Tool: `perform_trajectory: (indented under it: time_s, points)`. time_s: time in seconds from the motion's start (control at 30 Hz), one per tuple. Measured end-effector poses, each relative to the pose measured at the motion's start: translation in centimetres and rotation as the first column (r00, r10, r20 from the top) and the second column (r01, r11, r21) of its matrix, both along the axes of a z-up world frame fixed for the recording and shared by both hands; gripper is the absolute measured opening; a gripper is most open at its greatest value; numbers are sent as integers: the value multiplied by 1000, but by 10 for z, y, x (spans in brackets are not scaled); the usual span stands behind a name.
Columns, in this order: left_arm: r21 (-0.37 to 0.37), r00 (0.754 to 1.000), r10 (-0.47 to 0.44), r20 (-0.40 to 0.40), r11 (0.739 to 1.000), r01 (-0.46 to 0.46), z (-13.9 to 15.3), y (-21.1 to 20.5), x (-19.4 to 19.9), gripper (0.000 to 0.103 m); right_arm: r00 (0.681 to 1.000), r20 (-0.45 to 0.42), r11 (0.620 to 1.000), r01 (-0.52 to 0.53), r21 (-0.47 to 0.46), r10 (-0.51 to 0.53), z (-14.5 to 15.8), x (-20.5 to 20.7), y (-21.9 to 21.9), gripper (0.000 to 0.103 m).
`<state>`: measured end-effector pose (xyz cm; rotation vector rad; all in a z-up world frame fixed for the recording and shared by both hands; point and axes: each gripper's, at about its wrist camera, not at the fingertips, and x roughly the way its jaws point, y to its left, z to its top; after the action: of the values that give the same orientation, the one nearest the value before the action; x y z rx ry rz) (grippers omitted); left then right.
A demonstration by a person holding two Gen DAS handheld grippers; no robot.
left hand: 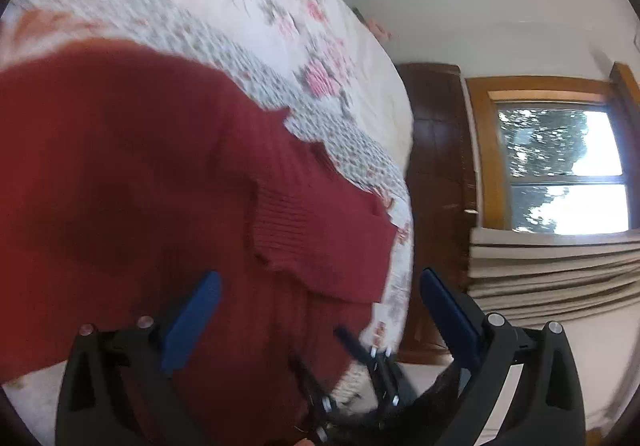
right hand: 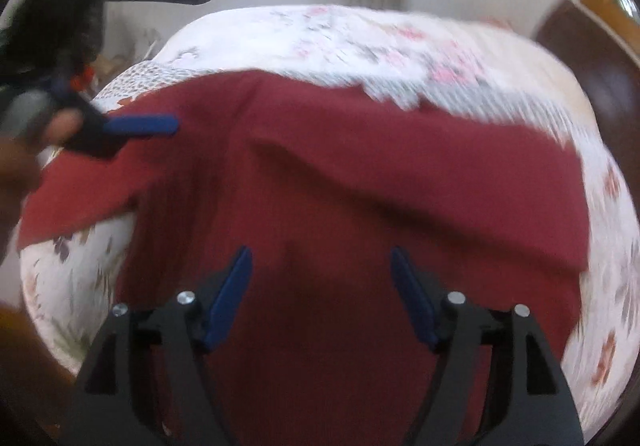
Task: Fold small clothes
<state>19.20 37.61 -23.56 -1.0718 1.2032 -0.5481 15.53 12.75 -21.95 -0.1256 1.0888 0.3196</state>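
A dark red knit sweater [left hand: 140, 166] lies spread on the floral quilt [left hand: 240, 6] of a bed, with one ribbed cuff [left hand: 320, 230] folded over its body. My left gripper [left hand: 320, 282] is open just above the sweater near the bed's edge, with nothing between its blue fingers. In the right wrist view the sweater [right hand: 360, 186] fills the middle. My right gripper [right hand: 320, 262] hovers open over its near part. The left gripper [right hand: 192, 62] shows at the upper left, open wide, with its lower blue finger [right hand: 144, 125] over a sleeve.
The quilt [right hand: 360, 30] extends beyond the sweater on all sides. A dark wooden headboard [left hand: 436, 166] stands by the bed. A window [left hand: 560, 166] and bunched beige curtain [left hand: 552, 266] are on the wall. A person's hand [right hand: 24, 166] holds the left gripper.
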Motion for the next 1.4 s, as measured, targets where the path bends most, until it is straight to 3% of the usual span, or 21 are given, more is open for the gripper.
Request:
perform_trajectory:
  time_s: [0.27,0.53,0.63,0.7,0.73,0.83,0.9,1.0,1.4]
  points:
    - [7,987,-90,-130,996,91,-48,-33,34,100,967,-133,975,222,33,-216,-13,-35,-64,73]
    - [78,981,-109,-160,989,123,-46,-50,39,97,970,-165,975,198,101,-180,-13,-46,-44,75]
    - [187,974,-133,-182,968,167,-40,-57,41,80,970,-180,975,188,122,-164,-11,-50,-38,75]
    - [250,972,-141,-189,950,186,-35,-59,42,57,966,-208,972,185,142,-153,-12,-55,-36,76]
    - [272,972,-141,-189,943,190,-33,-59,43,52,965,-218,973,180,146,-146,-13,-58,-34,76]
    - [281,976,-123,-181,944,171,-26,-56,46,40,965,-227,976,164,143,-129,-15,-66,-28,76]
    - [291,977,-122,-175,942,170,-22,-55,47,18,962,-239,976,169,141,-132,-16,-71,-27,76]
    - [275,974,-138,-177,944,184,-21,-54,50,6,959,-244,973,182,144,-144,-16,-72,-29,76]
    - [309,990,-141,-18,941,140,37,-38,53,6,960,-228,969,199,150,-162,-8,-75,-33,78]
